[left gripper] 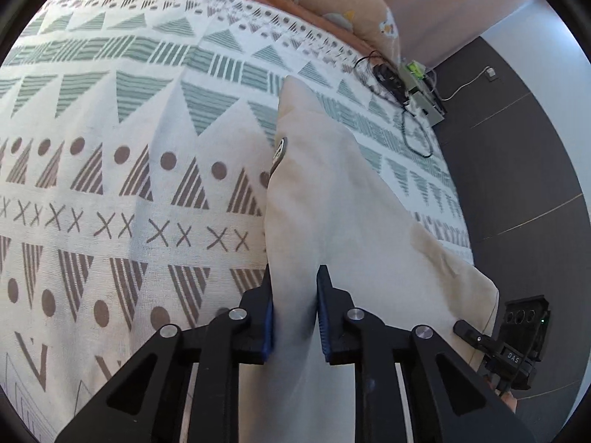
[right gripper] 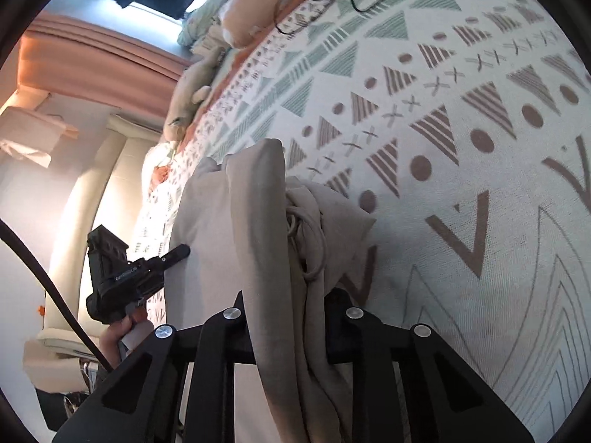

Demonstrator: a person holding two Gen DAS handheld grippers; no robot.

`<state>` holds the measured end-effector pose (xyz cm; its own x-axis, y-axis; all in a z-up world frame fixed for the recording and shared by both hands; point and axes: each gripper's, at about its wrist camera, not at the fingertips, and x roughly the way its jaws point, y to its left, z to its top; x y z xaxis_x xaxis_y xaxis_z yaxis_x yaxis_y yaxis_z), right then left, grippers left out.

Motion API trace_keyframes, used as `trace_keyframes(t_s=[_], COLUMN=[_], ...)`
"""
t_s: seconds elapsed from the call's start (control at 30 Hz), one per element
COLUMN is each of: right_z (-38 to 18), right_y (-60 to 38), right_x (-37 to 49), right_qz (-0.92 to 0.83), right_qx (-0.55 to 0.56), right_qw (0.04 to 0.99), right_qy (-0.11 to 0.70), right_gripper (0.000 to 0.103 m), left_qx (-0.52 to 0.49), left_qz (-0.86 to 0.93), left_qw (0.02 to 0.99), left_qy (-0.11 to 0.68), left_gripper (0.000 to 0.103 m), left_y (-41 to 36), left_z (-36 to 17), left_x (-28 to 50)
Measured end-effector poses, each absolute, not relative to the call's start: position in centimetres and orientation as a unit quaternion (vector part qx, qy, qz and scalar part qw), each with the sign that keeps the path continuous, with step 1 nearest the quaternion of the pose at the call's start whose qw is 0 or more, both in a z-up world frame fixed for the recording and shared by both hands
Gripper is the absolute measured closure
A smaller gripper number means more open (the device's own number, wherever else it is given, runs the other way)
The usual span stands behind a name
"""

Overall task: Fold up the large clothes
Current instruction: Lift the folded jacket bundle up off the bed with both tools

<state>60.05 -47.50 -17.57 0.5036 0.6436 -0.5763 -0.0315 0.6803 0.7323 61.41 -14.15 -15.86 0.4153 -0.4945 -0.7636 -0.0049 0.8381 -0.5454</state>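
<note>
Beige garment (left gripper: 332, 214) soft, limp, light; pinched between left gripper (left gripper: 294, 313) fingers and bunched between right gripper (right gripper: 286, 317) fingers, draping ahead onto bed (left gripper: 110, 192). Grip hems or corners.

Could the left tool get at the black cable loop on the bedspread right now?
Probably not. The left tool is shut on the beige garment, and the cable loop lies well beyond its tip, near the bedspread's far edge. It would have to let go first.

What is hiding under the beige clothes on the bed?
Under the beige garment lies the patterned bedspread, showing all around it. Both grippers, left and right, pinch its cloth. Whatever sits directly beneath the fabric is covered.
</note>
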Motion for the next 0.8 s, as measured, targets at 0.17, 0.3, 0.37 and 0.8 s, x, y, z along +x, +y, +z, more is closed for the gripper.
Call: trace_keyframes(t_s=[0.17,0.3,0.37,0.8], right_z=[-14.3,-12.3,-11.1,-2.8], right_y=[-48.0,-49.1,-49.4,-54.8], right_x=[57.0,53.8,52.3,41.2], right_qz=[0.217,0.218,0.218,0.183], right_qx=[0.322,0.309,0.305,0.275], right_qw=[0.819,0.835,0.842,0.900], right_qy=[0.423,0.400,0.388,0.285], right_gripper=[0.086,0.086,0.086,0.088], left_qx=[-0.240,-0.239,-0.241,-0.228], left_qz=[-0.174,-0.193,-0.204,-0.283], left_qw=[0.822,0.831,0.834,0.848], left_qy=[0.487,0.464,0.453,0.385], left_gripper=[0.084,0.084,0.084,0.085], left_y=[-14.3,-14.9,-15.2,-21.1], left_z=[-11.7,-8.6,-7.1,1.0], left_x=[59.6,58.0,57.1,51.9])
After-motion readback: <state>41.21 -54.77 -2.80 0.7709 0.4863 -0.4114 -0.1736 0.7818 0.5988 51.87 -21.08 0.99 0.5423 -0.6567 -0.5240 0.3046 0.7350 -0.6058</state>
